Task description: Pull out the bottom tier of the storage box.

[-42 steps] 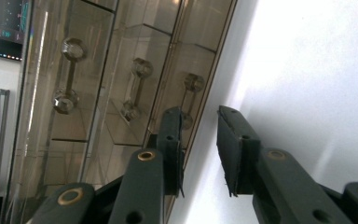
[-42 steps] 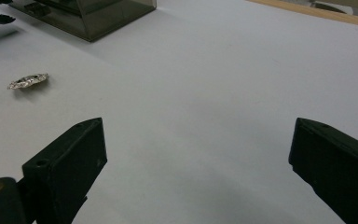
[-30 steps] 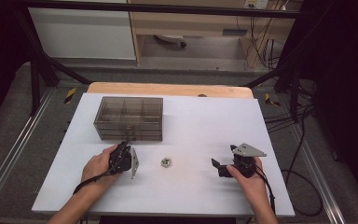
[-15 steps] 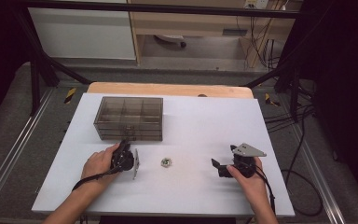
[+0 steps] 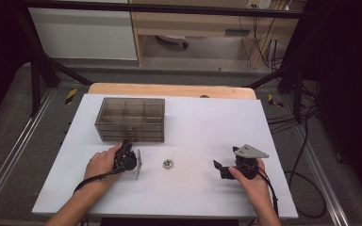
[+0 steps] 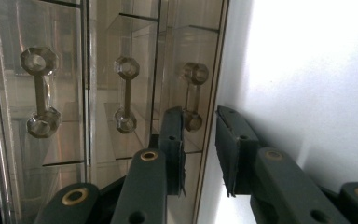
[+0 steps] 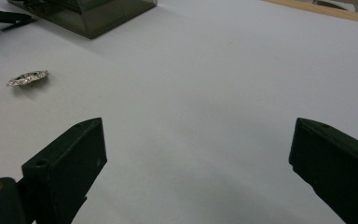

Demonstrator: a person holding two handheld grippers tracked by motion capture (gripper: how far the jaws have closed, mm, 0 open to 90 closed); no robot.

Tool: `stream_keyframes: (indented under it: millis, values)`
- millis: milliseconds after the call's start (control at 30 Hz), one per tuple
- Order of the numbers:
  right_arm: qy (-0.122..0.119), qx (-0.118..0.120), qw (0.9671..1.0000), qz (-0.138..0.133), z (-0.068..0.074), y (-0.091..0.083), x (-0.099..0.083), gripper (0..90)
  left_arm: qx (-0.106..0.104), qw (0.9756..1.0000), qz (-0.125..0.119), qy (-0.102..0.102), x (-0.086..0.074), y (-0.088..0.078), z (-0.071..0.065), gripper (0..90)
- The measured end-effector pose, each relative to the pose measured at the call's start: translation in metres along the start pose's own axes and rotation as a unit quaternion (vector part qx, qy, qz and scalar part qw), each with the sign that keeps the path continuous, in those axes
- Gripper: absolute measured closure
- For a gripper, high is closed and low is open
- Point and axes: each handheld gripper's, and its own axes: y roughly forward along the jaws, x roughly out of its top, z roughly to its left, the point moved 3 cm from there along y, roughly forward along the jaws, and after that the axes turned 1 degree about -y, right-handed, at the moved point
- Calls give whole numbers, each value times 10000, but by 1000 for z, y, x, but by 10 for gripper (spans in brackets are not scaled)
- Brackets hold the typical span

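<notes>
The drawer box (image 5: 131, 119) of smoky clear plastic stands in the upper left part of the white table (image 5: 202, 122) in the high view, its drawer fronts facing the person. In the left gripper view the box (image 6: 107, 93) takes up the left half of the frame, turned on its side by the camera's roll, and three dumbbell-shaped drawer handles show in a row across it; the one nearest the jaws (image 6: 192, 95) sits just above the gripper's tips.

The left gripper (image 5: 127, 151) is right at the lower front edge of the box in the high view. Its jaws stand only a narrow way apart (image 6: 200, 149), with a slim gap between the pads, and nothing is pinched between them. One jaw lies in front of the box's face below the near handle; whether it touches the plastic I cannot tell.

A small shiny metal piece (image 5: 168, 163) lies alone on the table at lower centre, between the two grippers, and appears at the upper left of the right gripper view (image 7: 27, 78).

The right gripper (image 5: 221, 168) rests at the lower right, well apart from the box. Its jaws are spread wide (image 7: 196, 158), with bare table between them.
</notes>
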Motion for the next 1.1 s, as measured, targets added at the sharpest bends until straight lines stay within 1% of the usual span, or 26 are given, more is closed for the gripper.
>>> stream_keyframes:
  millis: [67,100,133,233,300,400,467,533,600,767,867,967,1033,1100]
  values:
    - [7,3,10000,5,0,0,0,43,5,10000,-14,-24,0,0,0,736]
    - [9,6,10000,9,0,0,0,43,18,10000,-61,-27,0,0,0,742]
    - [11,6,10000,13,0,0,0,43,29,10000,-75,16,1,0,0,752]
    - [-2,7,10000,5,0,1,0,43,57,9999,-104,48,2,1,0,752]
    - [-1,10,10000,21,0,1,-1,43,80,9999,-100,27,2,2,-1,748]
    - [-12,21,10000,37,1,1,-1,43,146,9998,-124,80,3,4,-2,741]
    - [-5,22,10000,38,1,1,-1,43,182,9997,-159,76,4,5,-2,741]
    - [-12,23,10000,42,0,2,-1,43,198,9996,-164,79,4,5,-3,741]
    - [-19,23,10000,41,1,2,-1,44,240,9995,-146,141,5,5,-4,742]
    - [-24,26,10000,50,1,2,-1,44,293,9993,-158,139,5,6,-4,750]
    - [-14,30,10000,57,1,2,-1,45,341,9991,-183,162,5,6,-4,766]
    - [-14,32,10000,65,1,2,-1,44,377,9989,-160,212,5,6,-4,771]
    - [-11,32,10000,66,1,2,-1,44,391,9989,-164,209,5,6,-4,778]
    - [-6,30,10000,66,1,2,-1,44,420,9987,-199,225,4,7,-5,779]
